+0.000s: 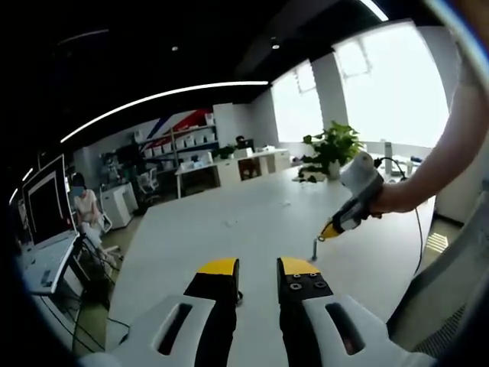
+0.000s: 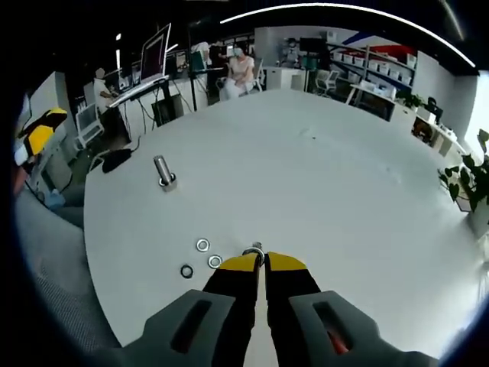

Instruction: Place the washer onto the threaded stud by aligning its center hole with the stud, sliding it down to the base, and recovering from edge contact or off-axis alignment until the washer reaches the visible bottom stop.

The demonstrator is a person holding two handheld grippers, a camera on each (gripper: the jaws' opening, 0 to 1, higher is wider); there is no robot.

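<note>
The step in hand looks like the pickup: in the right gripper view the right gripper (image 2: pixel 263 260) sits low over the white table (image 2: pixel 328 191) with its yellow-tipped jaws drawn nearly together, and a small metal washer (image 2: pixel 254 251) shows right at the tips, though whether it is truly pinched or only touched I cannot tell. Three more washers (image 2: pixel 202 245) lie loose on the table just beside the tips, well apart from the threaded stud (image 2: pixel 163 170), which stands upright on its small base farther out toward the table's edge, bare of any washer as far as can be made out. So the placing is not yet begun. The next move would call for a firm hold on the washer's rim, leaving the center hole free, then a carry over to the stud with the ring held level (a tilted ring would likely catch on the threads). The washers are thin, flat, shiny rings on a smooth matte top, likely to slide when nudged; the stud is a short grey metal rod. In the left gripper view the left gripper (image 1: pixel 258 267) hovers above the table with its jaws apart and nothing between them, and the right gripper appears there too, held in a hand (image 1: pixel 393 200).
</note>
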